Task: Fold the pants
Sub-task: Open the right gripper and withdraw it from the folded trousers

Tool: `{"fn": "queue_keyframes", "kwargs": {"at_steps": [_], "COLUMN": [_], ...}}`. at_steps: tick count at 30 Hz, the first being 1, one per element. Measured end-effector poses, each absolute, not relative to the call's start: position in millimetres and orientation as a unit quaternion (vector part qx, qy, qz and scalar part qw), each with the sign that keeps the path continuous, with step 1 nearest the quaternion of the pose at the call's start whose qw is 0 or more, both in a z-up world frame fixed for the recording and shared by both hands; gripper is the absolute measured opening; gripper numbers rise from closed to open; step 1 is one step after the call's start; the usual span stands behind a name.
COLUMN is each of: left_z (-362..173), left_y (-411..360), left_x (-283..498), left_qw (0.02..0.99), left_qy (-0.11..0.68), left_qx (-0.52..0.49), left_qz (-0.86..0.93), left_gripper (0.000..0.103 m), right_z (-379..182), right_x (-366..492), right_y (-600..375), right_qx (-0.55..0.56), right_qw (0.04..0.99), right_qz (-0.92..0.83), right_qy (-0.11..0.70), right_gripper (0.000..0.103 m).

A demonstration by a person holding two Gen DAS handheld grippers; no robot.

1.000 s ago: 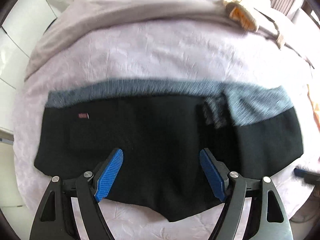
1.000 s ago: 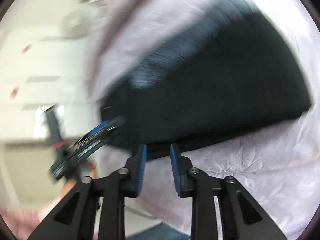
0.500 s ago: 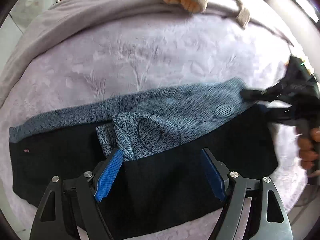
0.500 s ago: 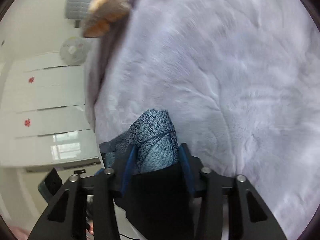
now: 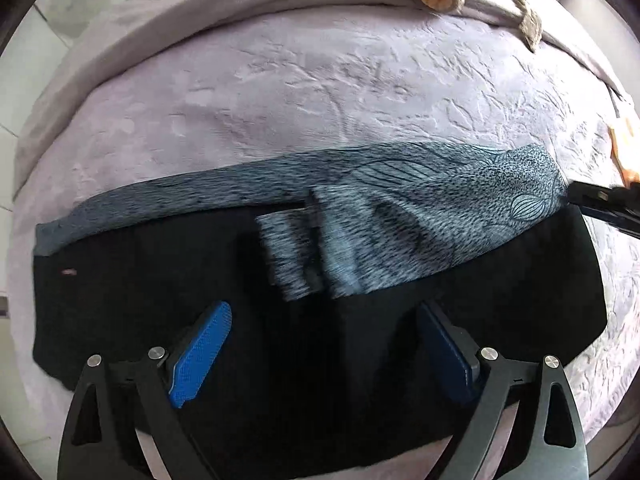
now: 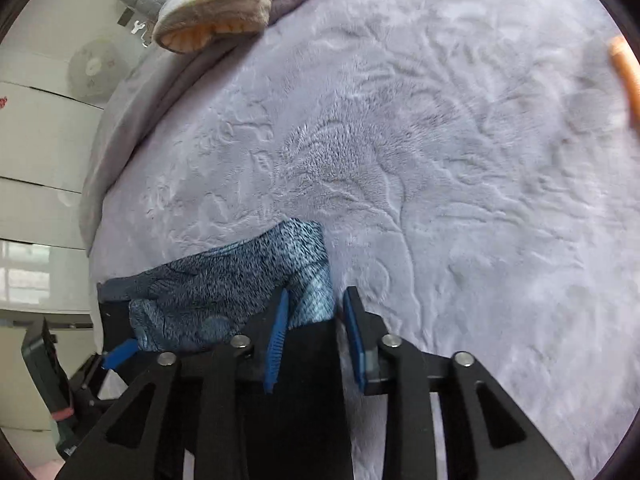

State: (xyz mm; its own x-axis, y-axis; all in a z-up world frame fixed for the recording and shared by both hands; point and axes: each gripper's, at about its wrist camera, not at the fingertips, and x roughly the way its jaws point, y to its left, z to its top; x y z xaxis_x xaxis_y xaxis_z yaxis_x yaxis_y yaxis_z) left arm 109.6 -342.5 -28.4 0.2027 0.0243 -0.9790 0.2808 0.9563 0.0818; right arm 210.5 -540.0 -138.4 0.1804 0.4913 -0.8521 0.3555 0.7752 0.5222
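Black pants (image 5: 160, 312) with a blue-grey patterned waistband (image 5: 440, 208) lie spread across a lilac bedspread. My left gripper (image 5: 324, 312) points down over the black cloth. Its jaws are opening wide and the pads press on nothing. At the right end of the waistband, the right gripper's fingers (image 5: 596, 196) reach in. In the right wrist view my right gripper (image 6: 317, 292) is low over the bed. Its jaws are closing on the patterned corner of the pants (image 6: 224, 292), with black cloth filling the gap lower down. The left gripper's blue pad (image 6: 120, 354) shows at lower left.
The plush bedspread (image 5: 320, 92) stretches far beyond the pants. A folded grey blanket (image 5: 240, 0) and a beige-and-orange soft thing (image 6: 212, 20) lie along the bed's far side. White cabinets (image 6: 36, 120) and a fan (image 6: 94, 66) stand past the bed's left edge.
The right gripper carried the patterned corner across and lowered it onto the bed. The patterned cloth spread out towards the right. The left gripper's pads stand slightly wider apart than before.
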Motion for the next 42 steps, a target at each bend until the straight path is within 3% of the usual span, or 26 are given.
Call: {"fn": "queue_keyframes", "kwargs": {"at_steps": [7, 12, 15, 19, 42], "left_z": [-28.3, -11.9, 3.8, 20.0, 57.9], "left_y": [-311.4, -308.7, -296.9, -291.9, -269.9], "left_x": [110.0, 104.9, 91.6, 73.2, 3.4], "left_qw": [0.76, 0.757, 0.757, 0.755, 0.764], "left_qy": [0.638, 0.641, 0.643, 0.647, 0.643], "left_qx": [0.103, 0.117, 0.107, 0.1, 0.026], "left_qz": [-0.063, -0.045, -0.042, -0.038, 0.032], "left_gripper": [0.099, 0.099, 0.099, 0.099, 0.099], "right_z": [-61.1, -92.1, -83.6, -70.0, -36.2], "right_x": [164.9, 162.2, 156.3, 147.1, 98.1], "right_y": [-522.4, -454.4, -446.6, -456.9, -441.8], "right_qx": [0.299, 0.218, 0.198, 0.21, 0.183], "right_qw": [0.739, 0.714, 0.719, 0.705, 0.684], "right_qz": [0.087, 0.113, 0.11, 0.117, 0.144], "right_qy": [0.597, 0.656, 0.657, 0.667, 0.691], "right_gripper": [0.035, 0.035, 0.036, 0.057, 0.082]}}
